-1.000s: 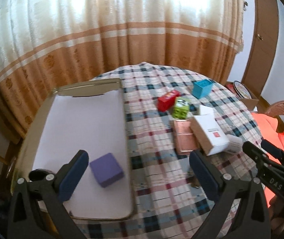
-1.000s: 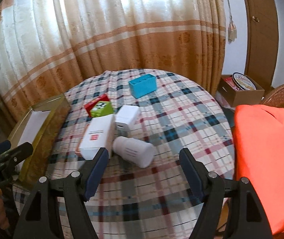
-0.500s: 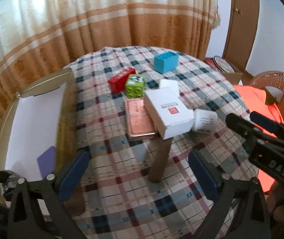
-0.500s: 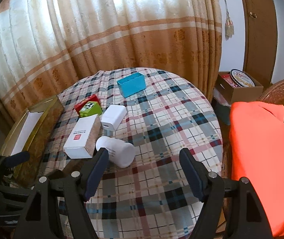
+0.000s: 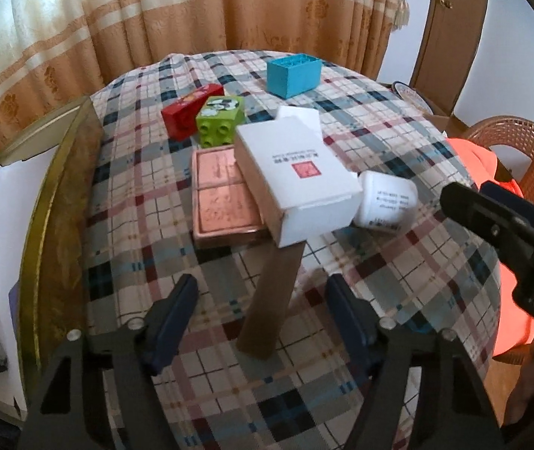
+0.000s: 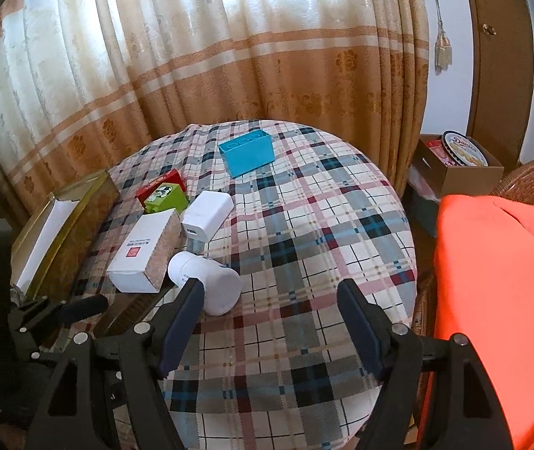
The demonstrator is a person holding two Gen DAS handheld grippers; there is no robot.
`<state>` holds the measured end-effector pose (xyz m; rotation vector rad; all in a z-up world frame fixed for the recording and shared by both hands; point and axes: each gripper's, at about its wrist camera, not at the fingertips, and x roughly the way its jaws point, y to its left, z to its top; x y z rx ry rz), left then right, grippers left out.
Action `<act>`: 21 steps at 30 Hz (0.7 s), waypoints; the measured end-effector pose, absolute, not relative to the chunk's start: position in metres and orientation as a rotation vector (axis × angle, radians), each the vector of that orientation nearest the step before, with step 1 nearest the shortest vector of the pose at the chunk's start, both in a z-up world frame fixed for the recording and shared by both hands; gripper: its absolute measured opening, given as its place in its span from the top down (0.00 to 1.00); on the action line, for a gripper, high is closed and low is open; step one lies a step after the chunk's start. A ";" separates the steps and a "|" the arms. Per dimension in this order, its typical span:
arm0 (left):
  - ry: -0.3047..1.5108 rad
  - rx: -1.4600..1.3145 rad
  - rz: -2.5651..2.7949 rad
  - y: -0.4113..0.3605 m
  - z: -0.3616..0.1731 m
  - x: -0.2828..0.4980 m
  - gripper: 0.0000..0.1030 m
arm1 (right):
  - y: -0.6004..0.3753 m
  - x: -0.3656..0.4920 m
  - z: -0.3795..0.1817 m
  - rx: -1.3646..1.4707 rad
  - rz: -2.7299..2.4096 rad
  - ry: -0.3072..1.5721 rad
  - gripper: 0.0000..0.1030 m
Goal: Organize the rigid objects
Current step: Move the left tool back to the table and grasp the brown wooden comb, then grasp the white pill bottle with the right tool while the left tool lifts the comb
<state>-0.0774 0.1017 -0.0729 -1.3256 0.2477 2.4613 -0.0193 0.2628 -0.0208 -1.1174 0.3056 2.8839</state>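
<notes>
Tabletop [image 5: 398, 157], round and draped in a plaid cloth, carries everything here, and the white carton [image 5: 296, 176] with a red square label near its middle serves as the landmark. Left of the carton, at the cloth's edge, stands a large gold-rimmed tray [image 5: 59, 172] lined in white, with a sliver of a purple block [image 5: 12, 292] showing inside it. Right of the carton, off the tabletop, a bright orange cloth [image 6: 491, 281] lies over a wicker chair [image 5: 521, 150]. The carton itself sits tilted, one end resting on a flat copper-pink tin [image 5: 222, 195] that lies just left of it, the other end overhanging a brown wooden block [image 5: 274, 296] that runs from under the carton toward the camera. Behind the carton, well apart, is a blue open box [image 5: 293, 75]. A white jar [image 5: 385, 202] lies on its side touching the carton's right end. A white charger [image 6: 207, 215] lies just behind the carton. A red brick [image 5: 188, 114] and a green brick [image 5: 220, 120] sit side by side behind the carton to the left. The left tool [image 5: 263, 318] hangs in front of the carton with its fingers spread on either side of the wooden block, gripping nothing. The right tool [image 6: 270, 324] is spread wide and empty too, its left finger [image 6: 180, 322] near the jar.
</notes>
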 end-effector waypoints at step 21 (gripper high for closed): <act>0.128 -1.241 2.427 0.068 -0.036 -0.066 0.86 | 0.239 -0.054 -0.033 -1.310 2.987 0.195 0.27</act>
